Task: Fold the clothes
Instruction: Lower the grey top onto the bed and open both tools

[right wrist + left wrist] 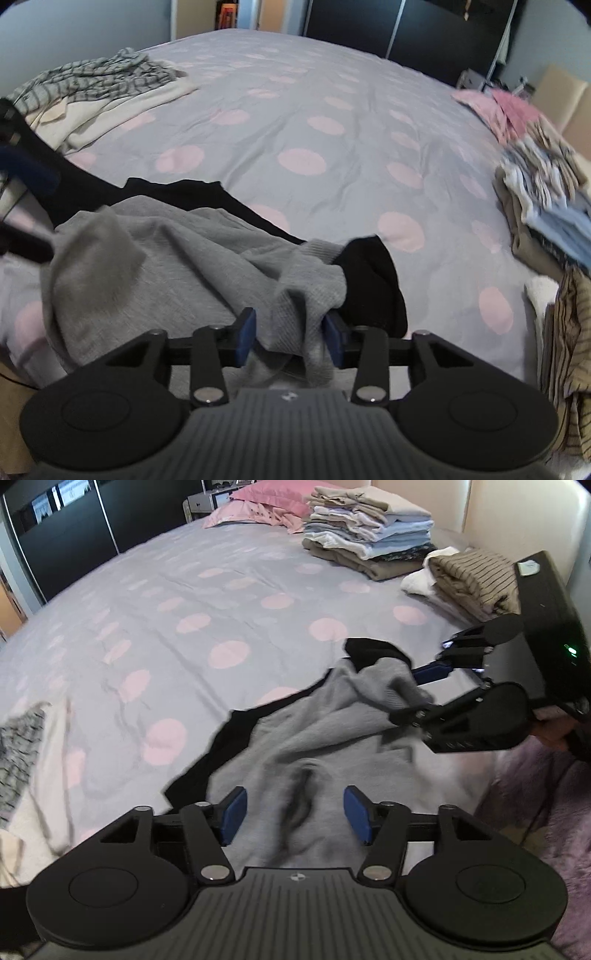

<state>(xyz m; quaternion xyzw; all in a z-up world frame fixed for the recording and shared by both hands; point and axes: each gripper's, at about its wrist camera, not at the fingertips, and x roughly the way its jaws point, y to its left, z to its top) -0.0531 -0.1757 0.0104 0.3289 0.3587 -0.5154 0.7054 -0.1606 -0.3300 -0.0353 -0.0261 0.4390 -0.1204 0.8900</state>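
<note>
A grey garment with black parts lies crumpled at the near edge of the bed. My left gripper is open just above the grey cloth, holding nothing. My right gripper has grey fabric of the same garment bunched between its blue pads and looks closed on it. In the left wrist view the right gripper grips the garment's right end beside a black cuff.
A tall stack of folded clothes and a folded striped pile sit at the bed's far side near pink pillows. Unfolded checked and cream clothes lie in a heap. The dotted bedsheet spreads between them.
</note>
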